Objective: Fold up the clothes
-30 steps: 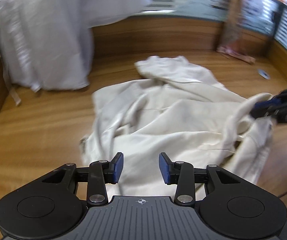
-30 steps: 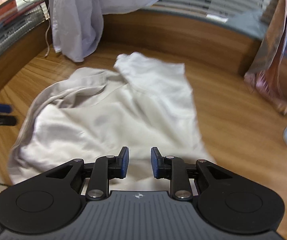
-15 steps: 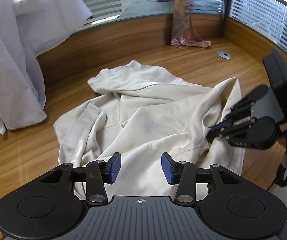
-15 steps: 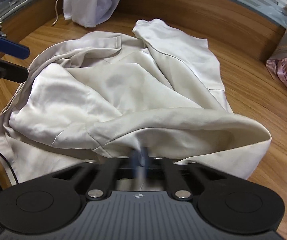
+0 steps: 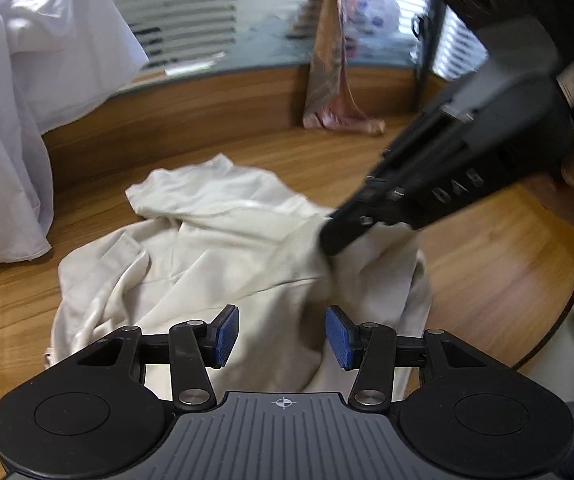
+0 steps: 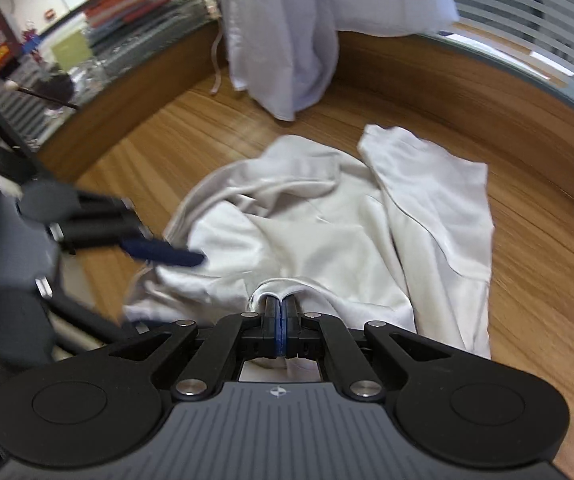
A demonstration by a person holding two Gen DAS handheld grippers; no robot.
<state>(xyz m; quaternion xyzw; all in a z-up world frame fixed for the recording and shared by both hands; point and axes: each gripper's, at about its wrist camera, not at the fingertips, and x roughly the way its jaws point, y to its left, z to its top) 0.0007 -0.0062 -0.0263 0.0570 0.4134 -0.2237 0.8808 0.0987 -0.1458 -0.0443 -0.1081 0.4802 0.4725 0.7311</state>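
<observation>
We are working over a cream garment (image 5: 223, 248) that is lying crumpled on the wooden table (image 5: 15, 304), roughly in the middle of it, with one sleeve spreading toward the table's raised back wall. Our right gripper (image 6: 281, 320) is pinching a fold of the garment's near edge, its blue pads pressed together on the cloth, and the fabric is rising in a small peak at the tips (the left wrist view shows the same clamp from the side, blurred, biting into the garment's right-hand part). Our left gripper (image 5: 282, 338) is hovering above the garment's near edge with its jaws opening; cloth is lying below the gap, but the pads are not pressing on anything. Beyond the garment, a white shirt (image 5: 27, 120) is hanging down over the table's back wall, its hem reaching the tabletop. Farther along that wall from the garment, a pinkish patterned cloth (image 5: 335, 80) is draping down to the table as well.
</observation>
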